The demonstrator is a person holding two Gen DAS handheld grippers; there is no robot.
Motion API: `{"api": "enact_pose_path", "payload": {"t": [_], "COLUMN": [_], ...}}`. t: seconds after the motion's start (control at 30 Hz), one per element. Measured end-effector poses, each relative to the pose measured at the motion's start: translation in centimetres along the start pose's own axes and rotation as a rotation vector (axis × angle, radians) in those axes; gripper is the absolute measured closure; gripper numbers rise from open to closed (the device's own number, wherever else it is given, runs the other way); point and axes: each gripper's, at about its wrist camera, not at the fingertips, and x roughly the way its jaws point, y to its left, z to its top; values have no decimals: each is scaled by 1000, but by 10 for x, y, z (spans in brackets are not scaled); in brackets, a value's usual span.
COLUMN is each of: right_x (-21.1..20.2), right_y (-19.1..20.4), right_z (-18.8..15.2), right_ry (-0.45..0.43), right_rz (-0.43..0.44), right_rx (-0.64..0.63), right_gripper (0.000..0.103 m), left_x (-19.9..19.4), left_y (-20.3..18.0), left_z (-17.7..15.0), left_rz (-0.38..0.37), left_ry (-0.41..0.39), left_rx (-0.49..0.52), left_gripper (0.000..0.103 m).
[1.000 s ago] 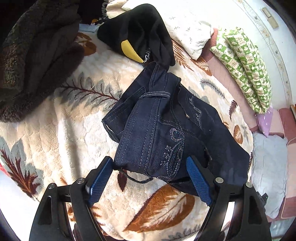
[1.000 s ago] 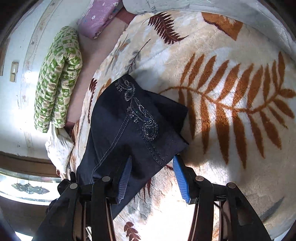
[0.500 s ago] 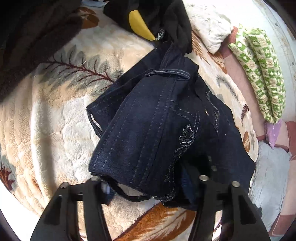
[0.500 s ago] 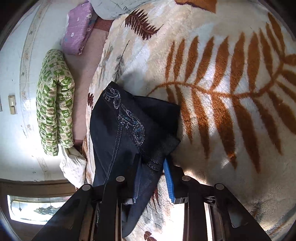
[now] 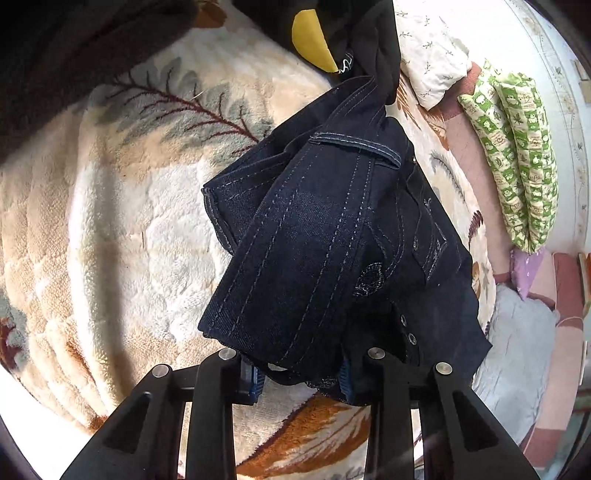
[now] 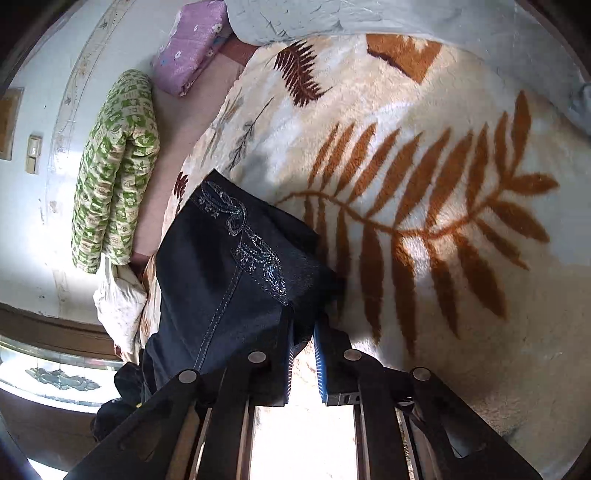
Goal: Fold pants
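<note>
Left wrist view shows the dark navy denim pants with pale contrast stitching point(image 5: 321, 236) bunched in a loose heap on the cream plush blanket with brown and grey leaf prints point(image 5: 110, 240) that covers the bed, their far end touching a black garment with a yellow patch point(image 5: 332, 33). The left gripper point(image 5: 301, 373) has a fold of denim between its blue pads, and its jaws are closing, already narrow around the cloth; whether they press it firmly I cannot tell for sure, though the fabric looks pinched. In the right wrist view the right gripper point(image 6: 303, 354) is also closing its jaws on a corner of the same pants, beside the glittery embroidered scroll point(image 6: 251, 243) (the grip looks slight, only the edge of the cloth). A green-and-white patterned rolled cushion point(image 6: 114, 170) and a purple floral folded cloth point(image 6: 188, 44) lie off the blanket's far edge by the wall. The step in hand seems to be taking hold of the garment at two points. The next move probably calls for lifting and drawing both holds apart to spread the pants flat, clear of the black garment, before any fold.
</note>
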Motion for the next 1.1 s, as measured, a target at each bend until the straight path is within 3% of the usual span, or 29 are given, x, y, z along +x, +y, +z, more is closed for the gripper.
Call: {"api": "enact_pose_path", "payload": {"t": [0.13, 0.2, 0.33, 0.4, 0.47, 0.6, 0.67, 0.7, 0.73, 0.83, 0.9, 0.97, 1.1], "right_x": [-17, -21, -33, -20, 2, 45, 61, 66, 71, 81, 85, 90, 98], "right_y": [15, 21, 37, 56, 80, 113, 115, 114, 113, 110, 107, 104, 102], "right_z": [5, 13, 34, 47, 57, 76, 85, 88, 91, 94, 94, 96, 96], "right_ry": [-54, -70, -191, -149, -91, -46, -28, -26, -21, -7, 2, 22, 32], "right_rz": [10, -15, -64, -40, -20, -90, -106, -103, -99, -112, -104, -82, -65], "right_rx": [-57, -61, -69, -125, -207, -347, -342, -336, -335, -339, -328, -322, -277], "right_gripper": [81, 69, 66, 56, 56, 51, 51, 49, 48, 45, 44, 43, 41], "left_x": [3, 3, -3, -14, -30, -70, -90, -99, -107, -123, -117, -95, -38], "left_y": [-9, -8, -4, -9, -17, -30, -37, -40, -42, -48, -61, -84, -111], "left_z": [1, 1, -3, -9, -19, -29, -24, -19, -13, 2, 14, 37, 81], "left_rz": [27, 17, -3, 5, 14, 36, 70, 91, 111, 156, 131, 111, 216], "left_ry": [-7, -11, -5, -27, -63, -173, -239, -267, -298, -329, -289, -217, -104], "left_rx": [21, 9, 4, 48, 102, 160, 181, 194, 189, 183, 222, 275, 316], "left_gripper": [70, 69, 68, 66, 64, 56, 45, 29, 24, 22, 11, 11, 13]}}
